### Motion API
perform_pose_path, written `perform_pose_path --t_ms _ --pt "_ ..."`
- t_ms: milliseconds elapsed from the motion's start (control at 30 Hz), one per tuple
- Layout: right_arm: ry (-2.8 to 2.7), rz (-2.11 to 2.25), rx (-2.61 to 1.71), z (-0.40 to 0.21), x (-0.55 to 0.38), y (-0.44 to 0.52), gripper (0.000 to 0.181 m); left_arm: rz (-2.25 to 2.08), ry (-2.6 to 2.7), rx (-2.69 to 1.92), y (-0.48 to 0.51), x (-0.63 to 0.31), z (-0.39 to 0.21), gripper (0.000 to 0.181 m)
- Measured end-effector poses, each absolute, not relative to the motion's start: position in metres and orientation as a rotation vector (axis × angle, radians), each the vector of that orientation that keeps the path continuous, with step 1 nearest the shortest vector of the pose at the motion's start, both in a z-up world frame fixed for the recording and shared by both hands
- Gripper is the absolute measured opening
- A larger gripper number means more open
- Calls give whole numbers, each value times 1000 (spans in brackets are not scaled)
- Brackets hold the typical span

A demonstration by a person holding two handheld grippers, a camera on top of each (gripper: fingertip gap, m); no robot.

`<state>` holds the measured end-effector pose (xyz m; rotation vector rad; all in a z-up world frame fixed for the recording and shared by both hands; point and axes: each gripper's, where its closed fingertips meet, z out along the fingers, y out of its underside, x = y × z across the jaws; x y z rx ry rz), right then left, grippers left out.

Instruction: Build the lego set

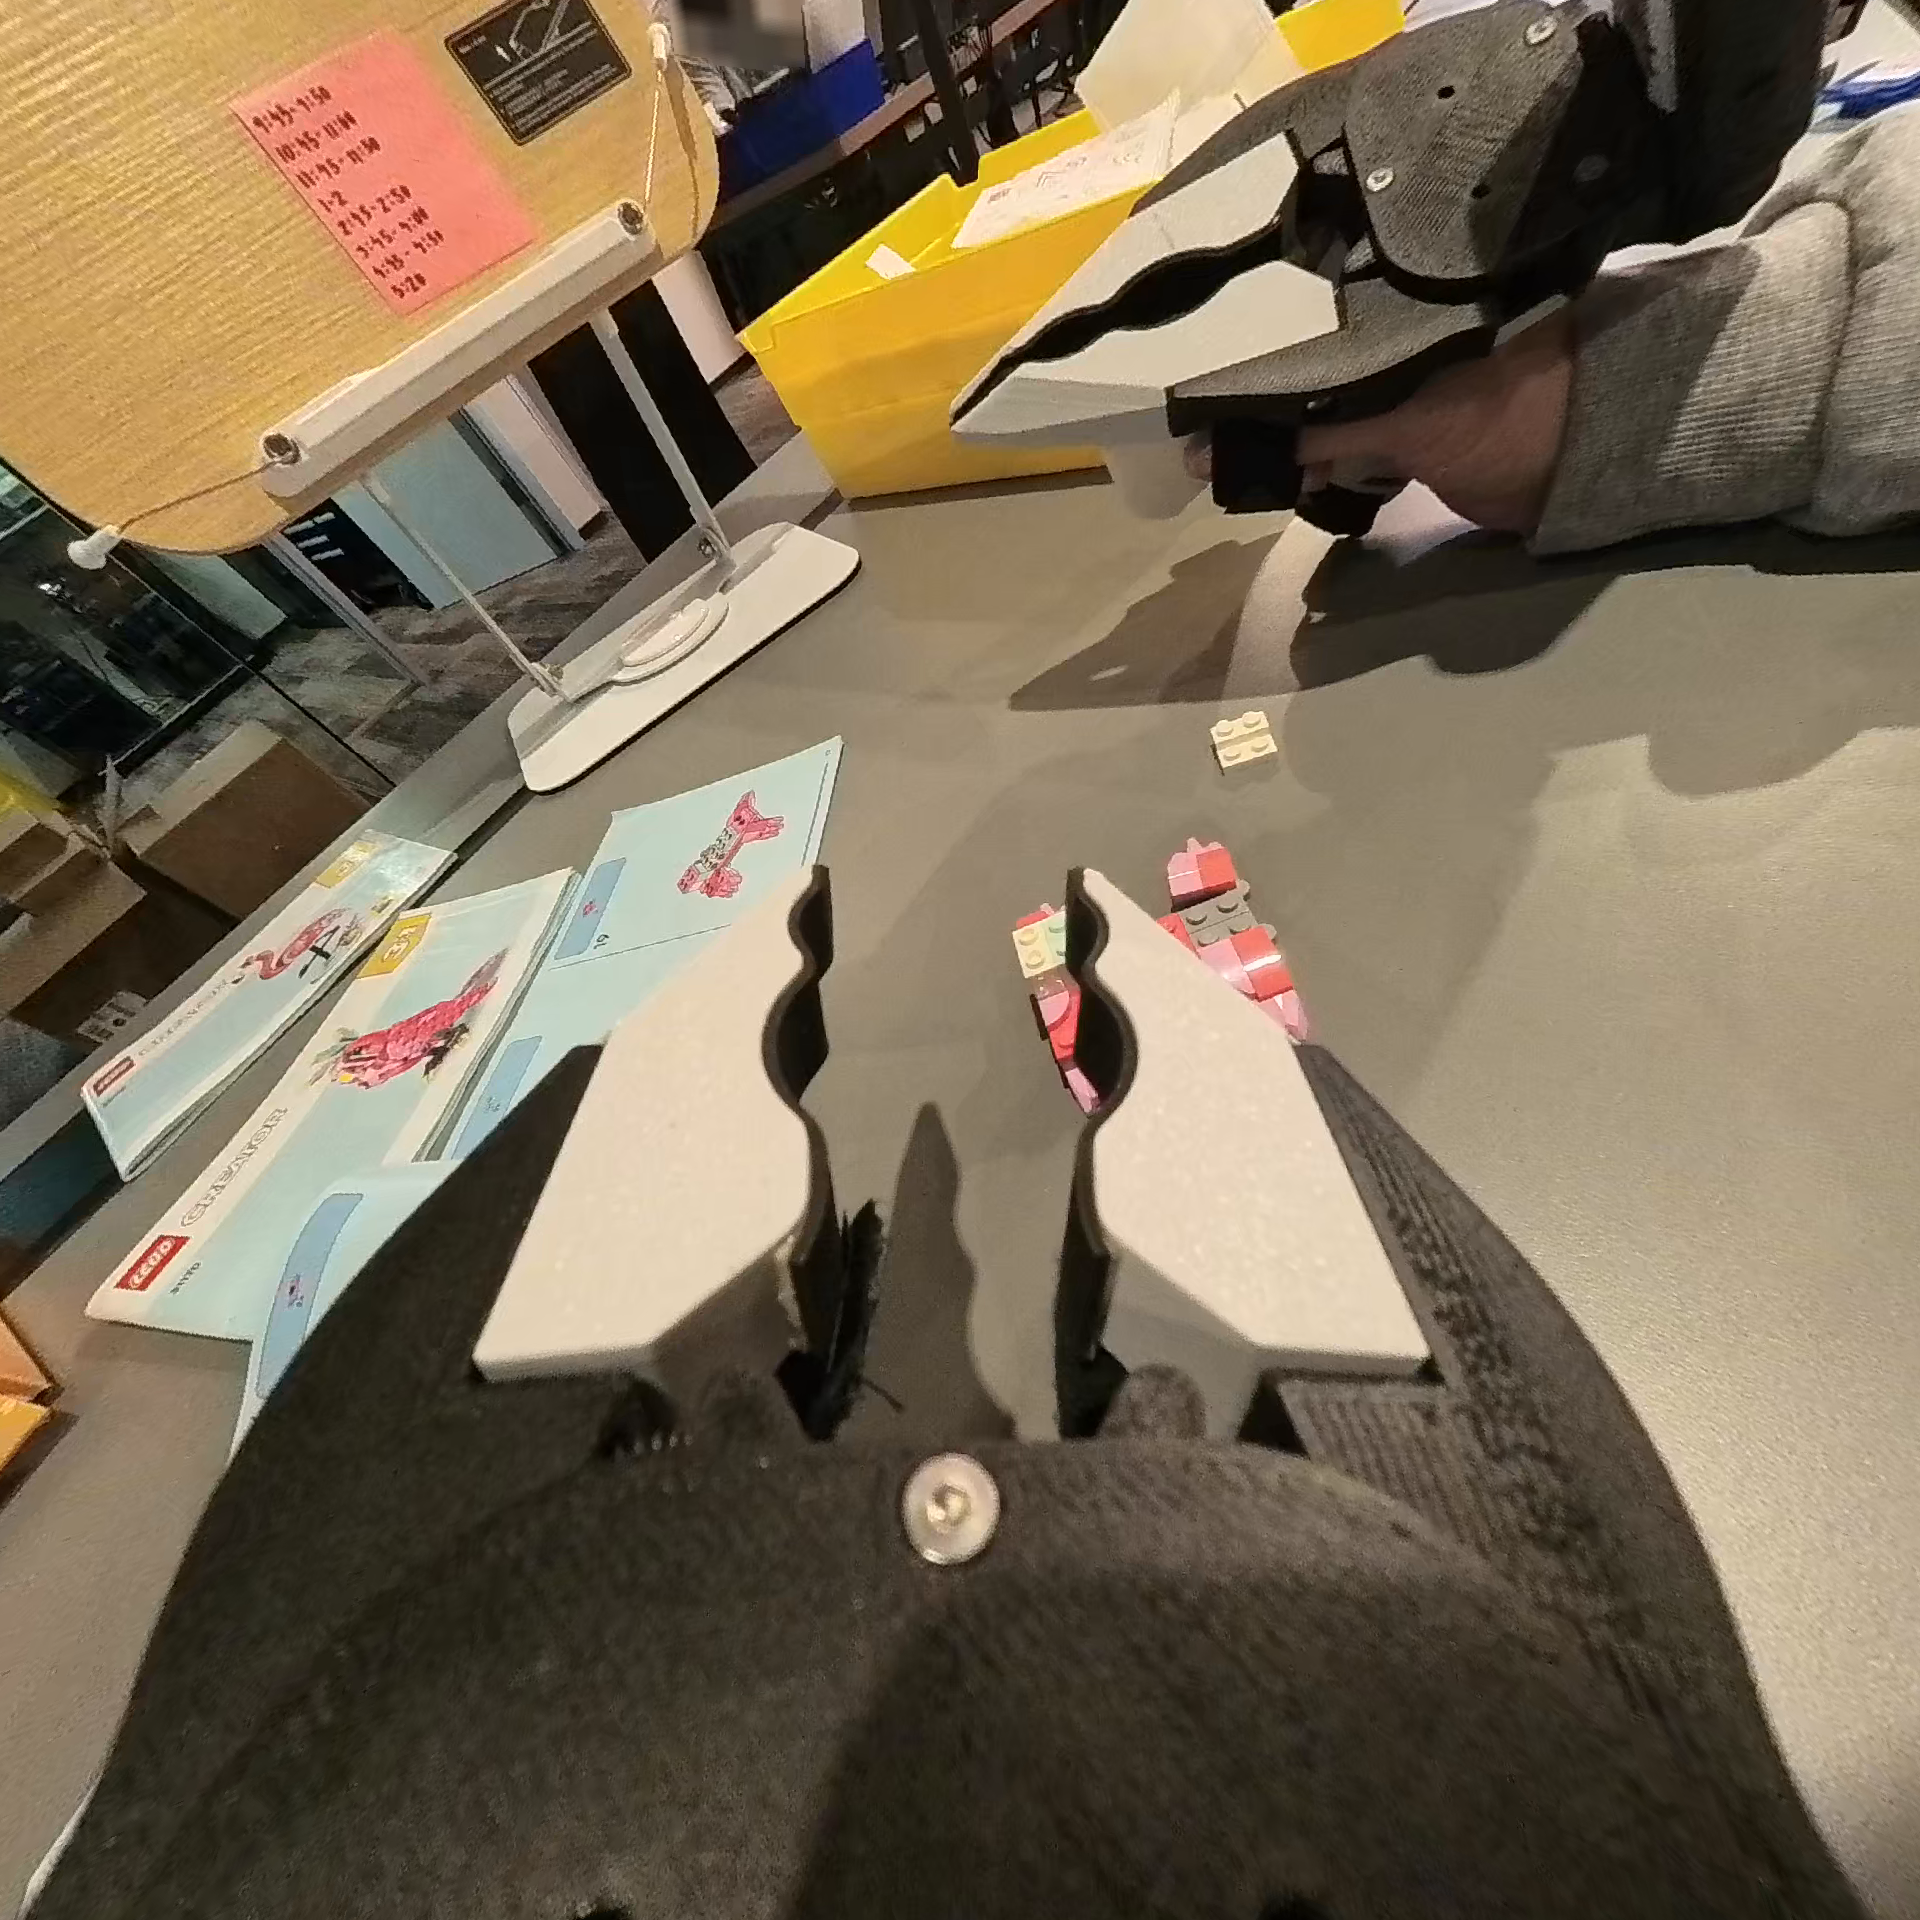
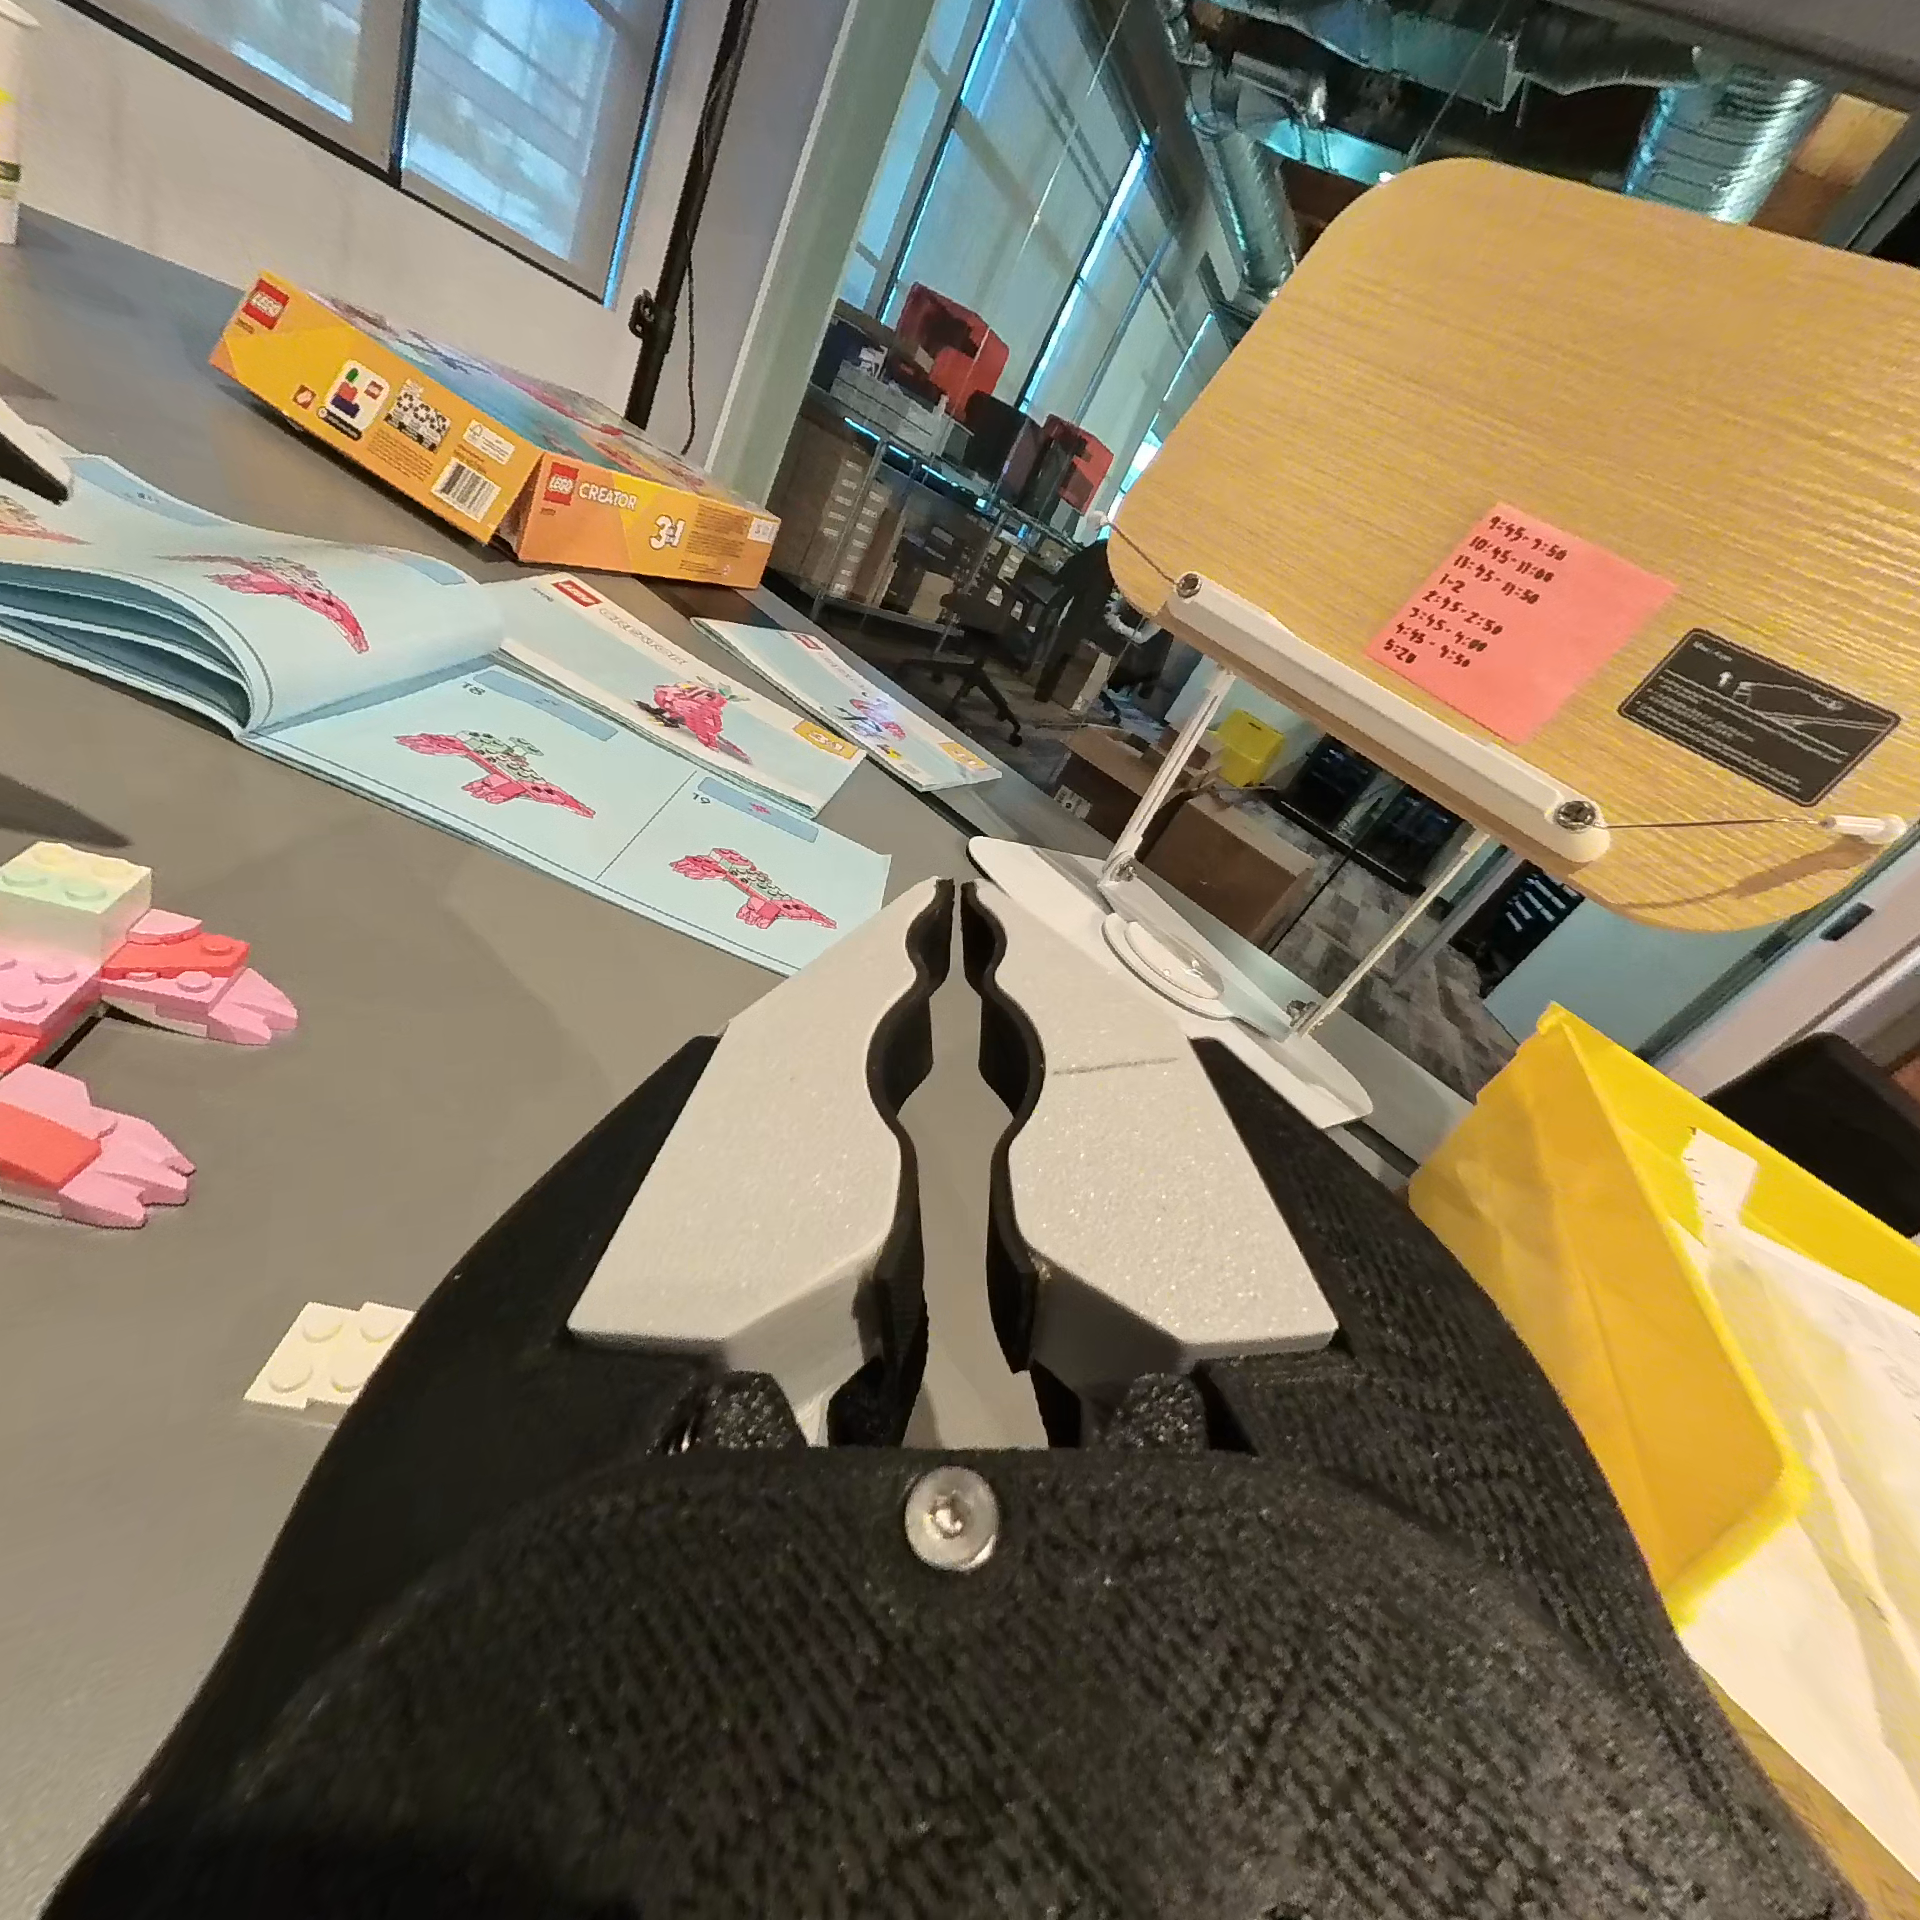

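I'm working in an open office or lab space: a grey table (image 2: pixel 436 1049), tall windows (image 2: pixel 499 114) behind, exposed ducting (image 2: pixel 1236 156) overhead, shelving with storage bins (image 2: pixel 935 416), an office chair (image 2: pixel 977 665), and a yellow parts bin (image 1: pixel 883 343) beside me.

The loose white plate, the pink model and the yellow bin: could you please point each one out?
Loose white plate (image 1: pixel 1244 744): left wrist view, studded top.
Pink model (image 2: pixel 156 966): right wrist view, red and pink wing.
Yellow bin (image 1: pixel 883 343): left wrist view, front wall.
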<state>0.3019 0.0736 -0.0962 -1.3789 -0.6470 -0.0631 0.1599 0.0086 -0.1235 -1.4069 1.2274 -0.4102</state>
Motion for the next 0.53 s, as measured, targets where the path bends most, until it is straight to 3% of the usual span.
perform_pose_path --t_ms 533 --pt "-698 -55 -1382 -100 294 74 0 -526 1044 -1513 29 143 -111 44"
